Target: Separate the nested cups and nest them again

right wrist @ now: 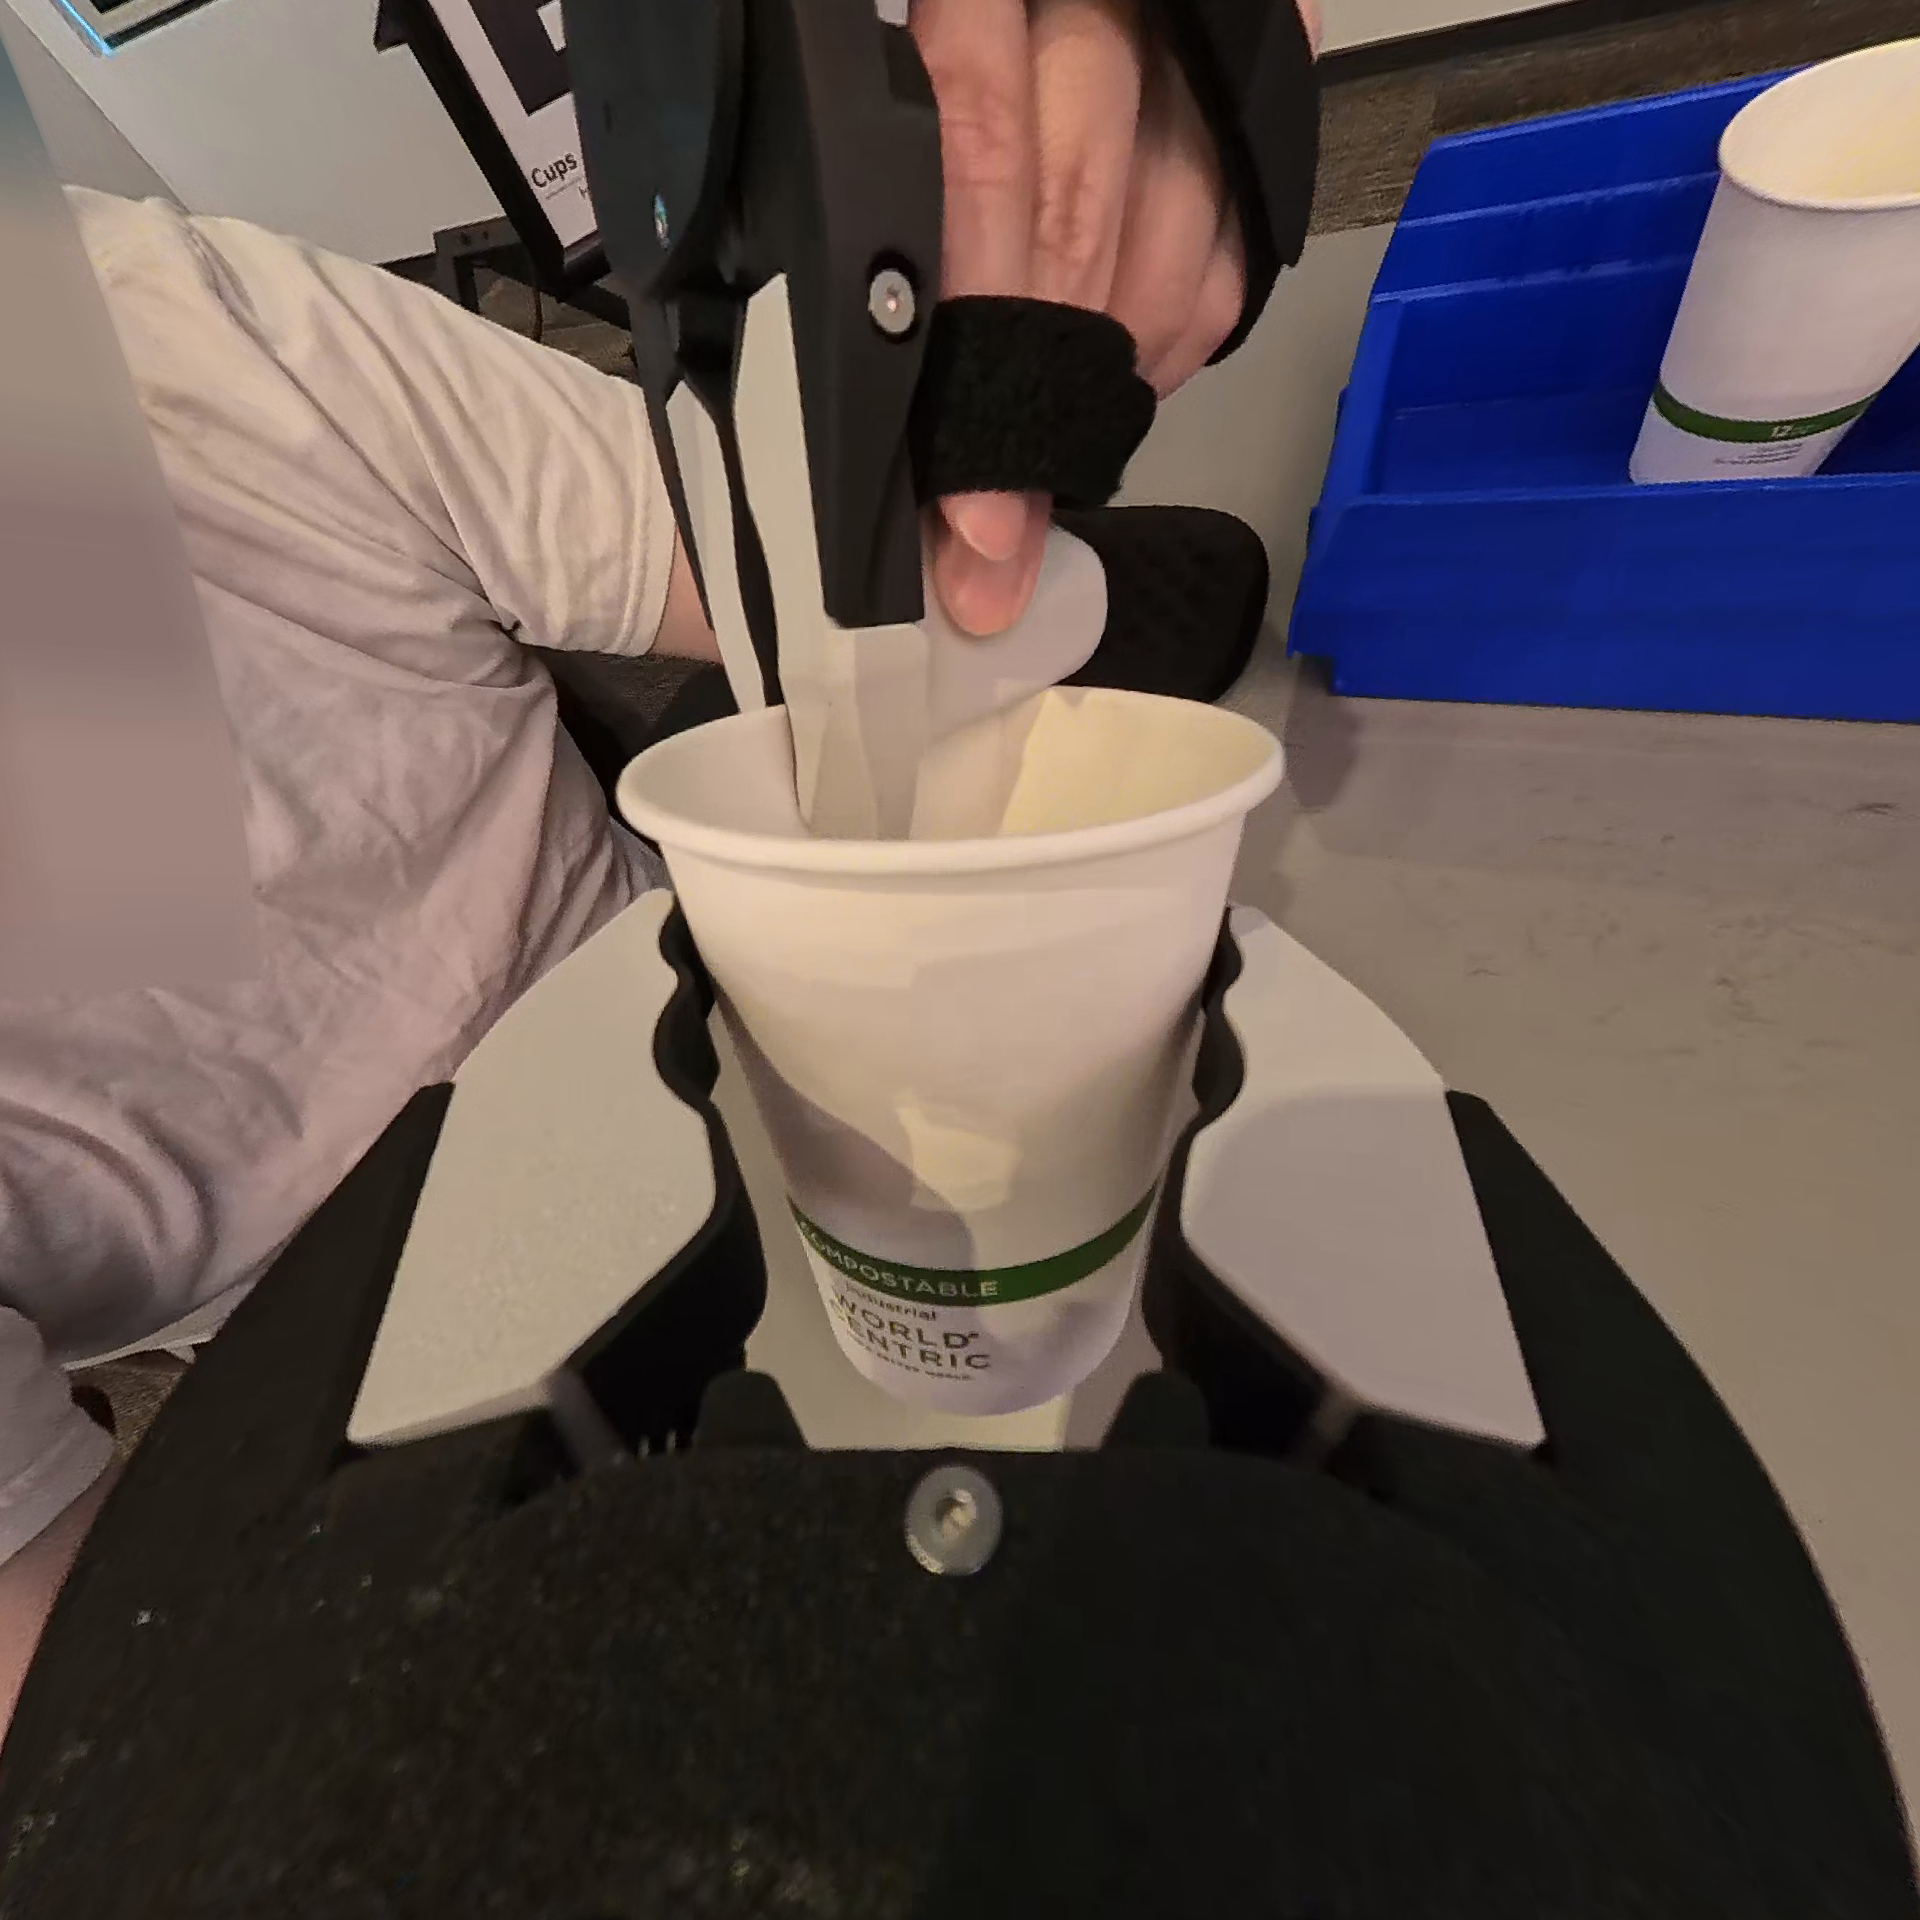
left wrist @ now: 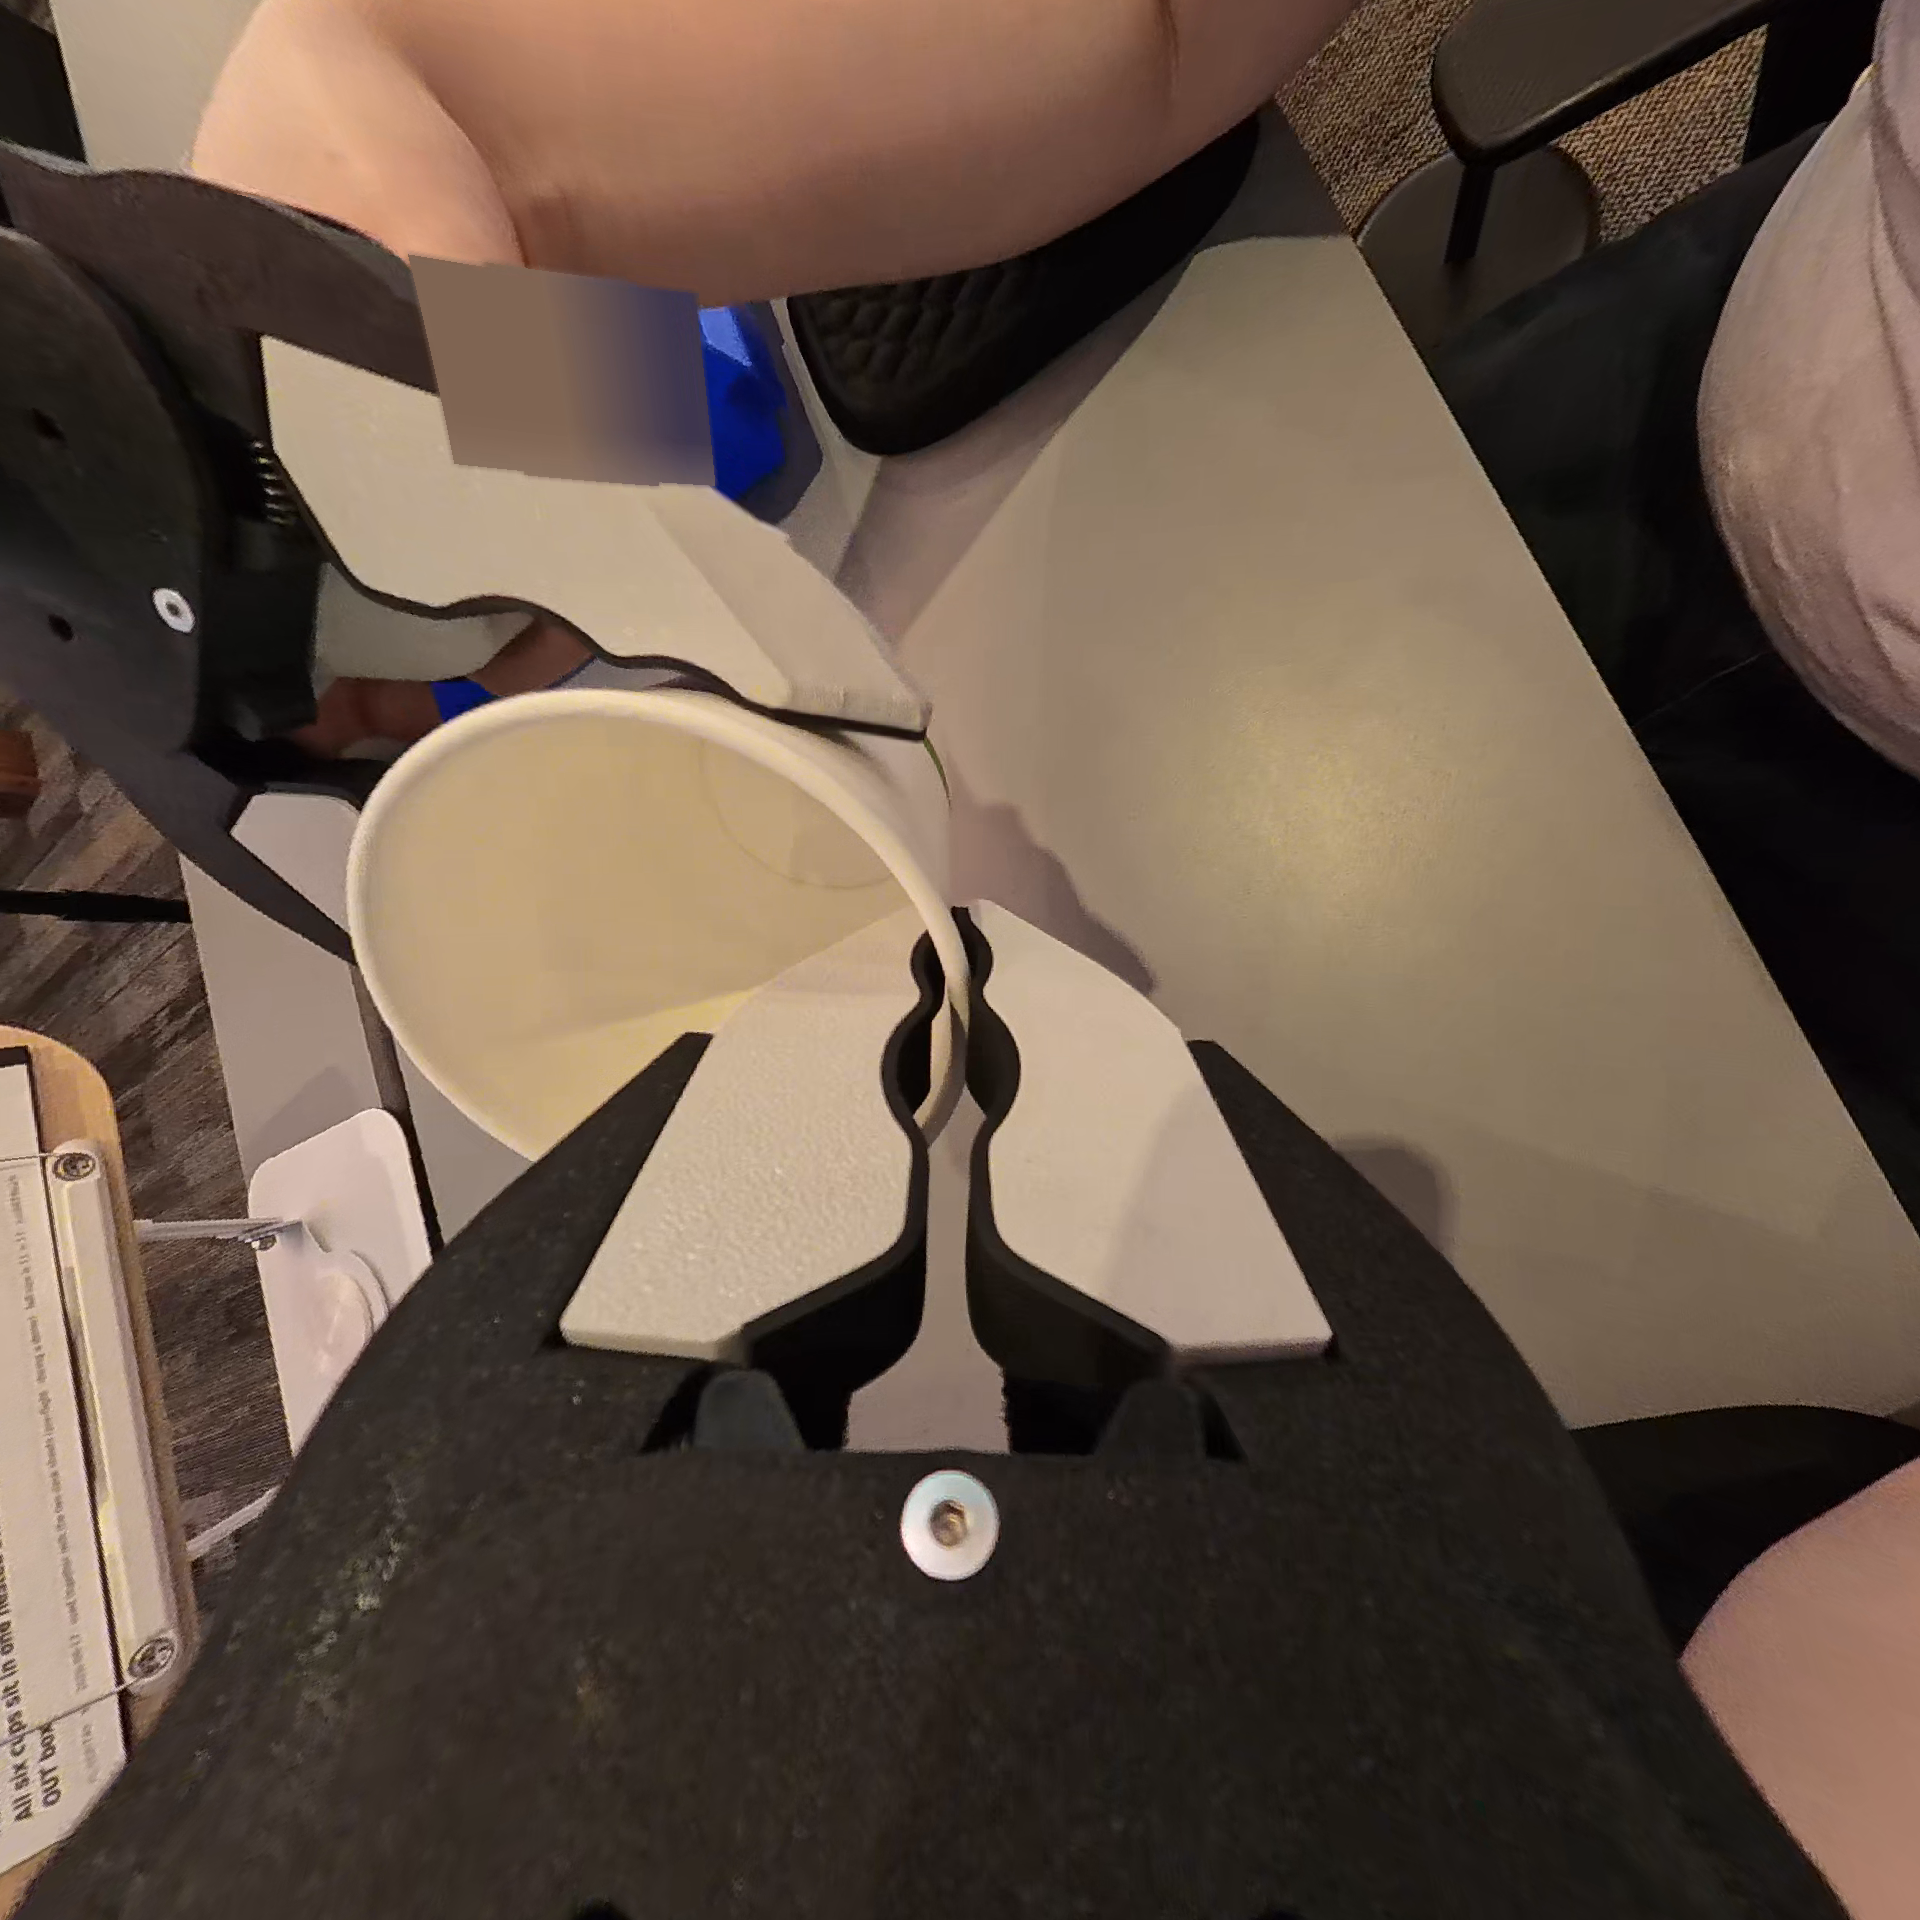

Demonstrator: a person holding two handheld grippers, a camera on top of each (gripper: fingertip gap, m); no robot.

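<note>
A white paper cup (right wrist: pixel 956 1039) with a green band is held upright above the grey table (right wrist: pixel 1558 935). My right gripper (right wrist: pixel 956 935) is shut on the cup's body, one finger on each side. My left gripper (right wrist: pixel 852 810) comes down from above and is shut on the cup's rim, one finger inside and one outside. In the left wrist view the cup (left wrist: pixel 623 914) shows its open mouth, and my left gripper (left wrist: pixel 961 935) pinches the rim at its right side. The right gripper's fingers (left wrist: pixel 790 623) reach around the cup from the upper left. I cannot tell whether another cup sits nested inside.
A blue bin (right wrist: pixel 1558 582) at the back right holds another white cup (right wrist: pixel 1787 291). A black padded rest (right wrist: pixel 1174 603) lies behind the held cup. A person's sleeve (right wrist: pixel 364 623) is close on the left. A sign on a wooden stand (left wrist: pixel 62 1351) is at the left.
</note>
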